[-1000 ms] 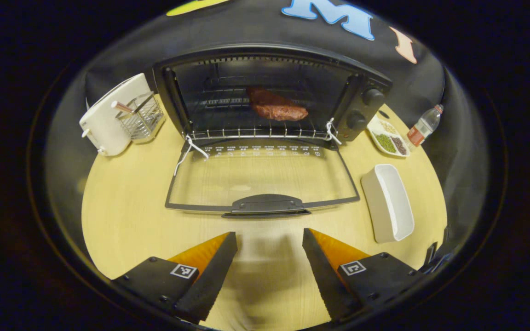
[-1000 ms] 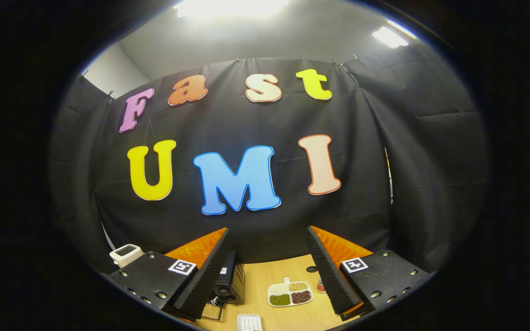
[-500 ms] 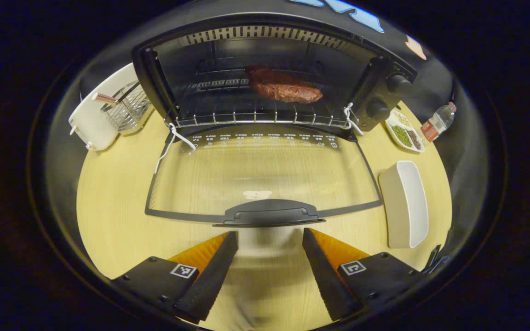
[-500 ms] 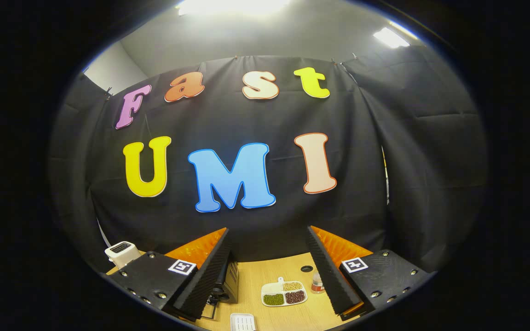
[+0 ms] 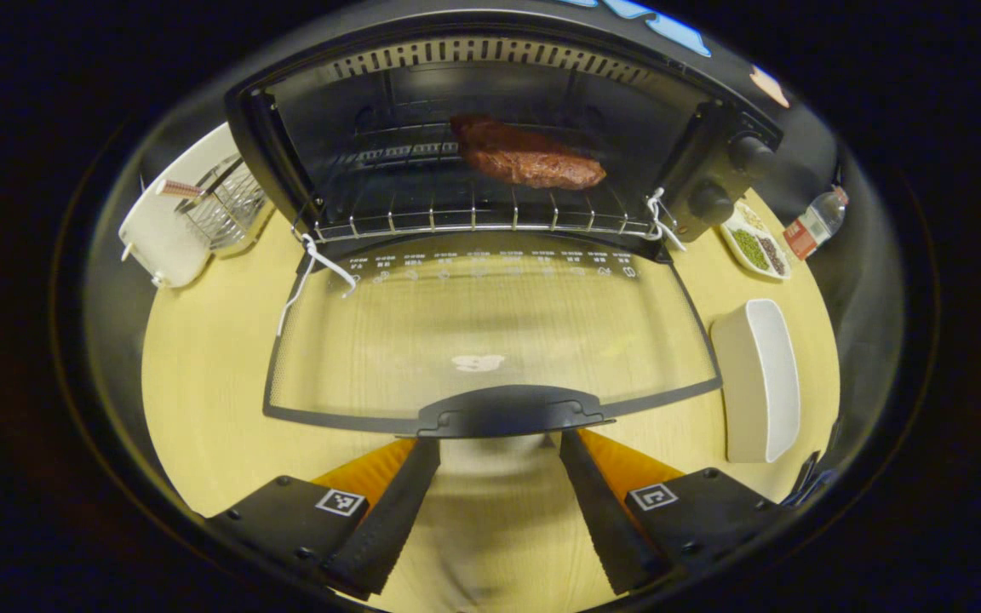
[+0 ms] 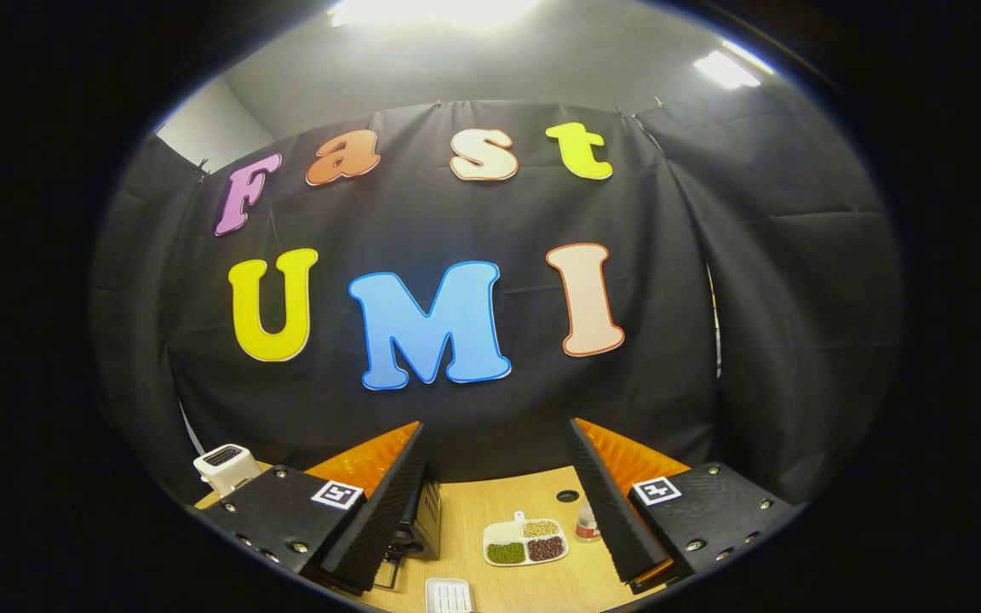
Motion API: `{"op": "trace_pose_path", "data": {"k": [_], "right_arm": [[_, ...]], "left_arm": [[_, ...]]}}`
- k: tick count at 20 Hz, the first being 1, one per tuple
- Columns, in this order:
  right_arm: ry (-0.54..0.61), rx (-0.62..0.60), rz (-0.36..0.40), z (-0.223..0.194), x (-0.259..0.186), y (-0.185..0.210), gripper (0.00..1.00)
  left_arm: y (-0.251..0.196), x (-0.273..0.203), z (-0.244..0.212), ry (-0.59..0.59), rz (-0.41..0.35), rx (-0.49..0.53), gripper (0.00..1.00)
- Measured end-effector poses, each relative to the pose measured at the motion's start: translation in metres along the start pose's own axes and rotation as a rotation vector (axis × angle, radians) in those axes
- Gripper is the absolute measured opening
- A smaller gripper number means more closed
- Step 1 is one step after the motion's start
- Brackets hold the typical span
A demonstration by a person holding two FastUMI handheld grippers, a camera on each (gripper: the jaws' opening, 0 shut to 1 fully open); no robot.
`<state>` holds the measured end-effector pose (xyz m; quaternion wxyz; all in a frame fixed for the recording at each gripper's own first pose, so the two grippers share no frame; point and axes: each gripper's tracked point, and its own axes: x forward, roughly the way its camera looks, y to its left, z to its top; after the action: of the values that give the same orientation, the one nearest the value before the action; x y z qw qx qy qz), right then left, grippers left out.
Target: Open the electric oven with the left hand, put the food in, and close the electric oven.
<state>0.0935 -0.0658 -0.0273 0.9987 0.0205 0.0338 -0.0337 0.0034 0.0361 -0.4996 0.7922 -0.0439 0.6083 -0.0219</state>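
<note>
The wooden table carries everything in the left gripper view, and the largest thing on it is the electric oven, standing at the far side with its cavity open. Its glass door is folded down flat toward the camera, the dark door handle at the near edge. Inside, on the wire rack, lies the food, a reddish-brown piece of meat toward the right half of the cavity. Two round knobs sit on the oven's right panel.

The left gripper hangs just in front of the door handle with its jaws spread wide and nothing between them; the fingertips reach right up to the handle's near edge, though contact cannot be told.

Right of the door lies a long white dish, well apart from a divided plate of beans and a small bottle farther back. Left of the oven stands a white toaster with a wire basket just beside it.

In the right gripper view the right gripper is raised and faces the booth wall, its jaws wide apart and empty. Below it appear the table edge, the toaster, the plate of beans and the bottle
</note>
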Motion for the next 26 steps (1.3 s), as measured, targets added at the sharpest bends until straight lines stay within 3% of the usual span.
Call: {"op": "trace_pose_path", "data": {"k": [10,21,25,26], "right_arm": [[-0.009,-0.02,0.036,0.004,-0.003,0.02,0.99],[-0.02,-0.034,0.058,0.011,-0.009,0.031,0.99],[-0.018,-0.034,0.055,0.011,-0.009,0.031,0.99],[-0.02,-0.035,0.054,0.012,-0.009,0.031,0.99]], "left_arm": [[-0.001,-0.034,0.009,-0.096,-0.027,-0.006,1.0],[-0.003,-0.059,0.025,-0.178,-0.042,-0.013,0.96],[-0.005,-0.063,0.035,-0.216,-0.045,-0.007,1.0],[-0.006,-0.064,0.037,-0.231,-0.047,-0.002,0.96]]}}
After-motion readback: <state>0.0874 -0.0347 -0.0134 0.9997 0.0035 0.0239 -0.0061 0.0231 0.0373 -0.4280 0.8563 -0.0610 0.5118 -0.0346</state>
